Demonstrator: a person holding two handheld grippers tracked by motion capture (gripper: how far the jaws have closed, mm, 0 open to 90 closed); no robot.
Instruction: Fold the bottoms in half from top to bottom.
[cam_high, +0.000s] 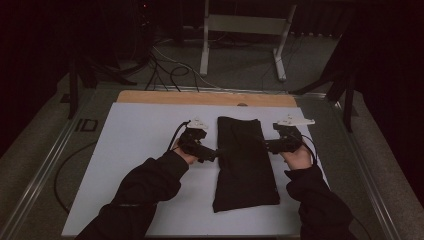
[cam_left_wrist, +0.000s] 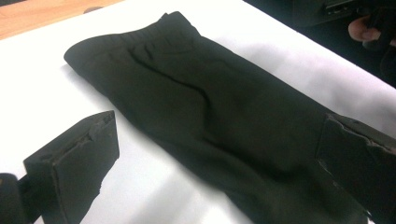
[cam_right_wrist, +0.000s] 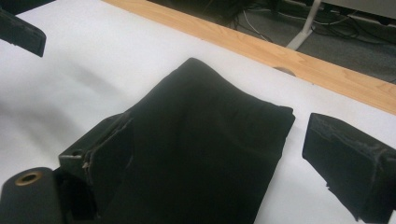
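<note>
Two forearms in dark sleeves reach in from the near edge, angled inward, each hand gripping a gripper — the left gripper (cam_high: 216, 154) at the left edge of the folded black trousers (cam_high: 244, 162), the right gripper (cam_high: 264, 145) at their right edge. Both sets of jaws stand wide apart, straddling the cloth edge. The trousers lie flat on the white board (cam_high: 130, 150). No readable label shows on them.

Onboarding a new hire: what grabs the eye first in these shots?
The folded black trousers, lying lengthwise in the middle of the white board, stand out most. The left gripper and the right gripper flank them at mid-length, each with its jaws open at an edge of the cloth. Behind the board runs a wooden table edge.
</note>
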